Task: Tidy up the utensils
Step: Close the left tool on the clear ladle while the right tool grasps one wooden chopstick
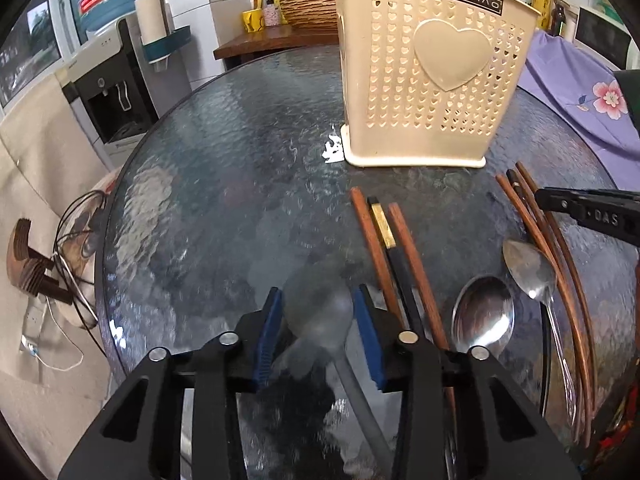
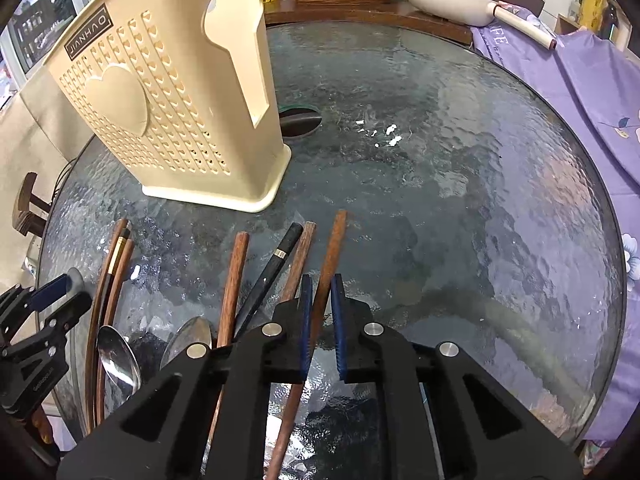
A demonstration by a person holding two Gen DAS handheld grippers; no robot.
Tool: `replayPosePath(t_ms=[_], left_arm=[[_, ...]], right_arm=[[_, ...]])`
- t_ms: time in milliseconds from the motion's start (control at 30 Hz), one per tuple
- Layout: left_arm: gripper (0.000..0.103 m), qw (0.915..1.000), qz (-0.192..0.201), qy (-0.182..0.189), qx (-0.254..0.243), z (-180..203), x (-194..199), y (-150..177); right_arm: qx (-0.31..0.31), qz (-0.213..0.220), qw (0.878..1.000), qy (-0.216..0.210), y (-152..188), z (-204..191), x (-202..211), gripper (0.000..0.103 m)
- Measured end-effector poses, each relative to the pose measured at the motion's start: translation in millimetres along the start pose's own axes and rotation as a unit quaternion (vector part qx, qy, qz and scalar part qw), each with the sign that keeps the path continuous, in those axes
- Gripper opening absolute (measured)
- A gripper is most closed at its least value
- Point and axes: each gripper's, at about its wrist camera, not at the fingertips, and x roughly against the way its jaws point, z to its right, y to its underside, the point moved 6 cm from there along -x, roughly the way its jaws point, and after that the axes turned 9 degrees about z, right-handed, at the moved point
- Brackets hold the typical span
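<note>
Right tool [image 2: 320,312] is clamped on one brown chopstick [image 2: 330,256] low-centre, left tool [image 1: 318,320] straddles a grey spoon [image 1: 320,316] barely pinched, so it could slip off onto the glass desk [image 1: 224,184].

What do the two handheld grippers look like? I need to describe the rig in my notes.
Both are alike. The left gripper and right gripper have black angular plastic bodies with cut-out windows, round silver pins at the joints, and two flat fingers faced with ribbed blue pads. No cables, hands or sleeves show.
</note>
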Motion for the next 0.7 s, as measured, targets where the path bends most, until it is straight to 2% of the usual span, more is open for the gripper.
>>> replayPosePath(t_ms=[233, 400, 700], left_arm=[[0.035, 0.9995, -0.010, 0.004, -0.029, 6.9, -8.9, -11.8], [0.035, 0.9991, -0.009, 0.026, -0.032, 11.5, -11.1, -15.4], [0.035, 0.9967, 0.050, 0.062, -0.014, 7.9, 5.6, -31.6]], right_arm=[[-0.009, 0.004, 1.000, -0.014, -1.0, 5.8, -1.9, 0.008], [-0.010, 0.008, 1.000, -0.016, -0.1, 6.0, -2.4, 0.008], [-0.026, 0.052, 0.998, -0.026, -10.6, 6.7, 15.6, 0.008]])
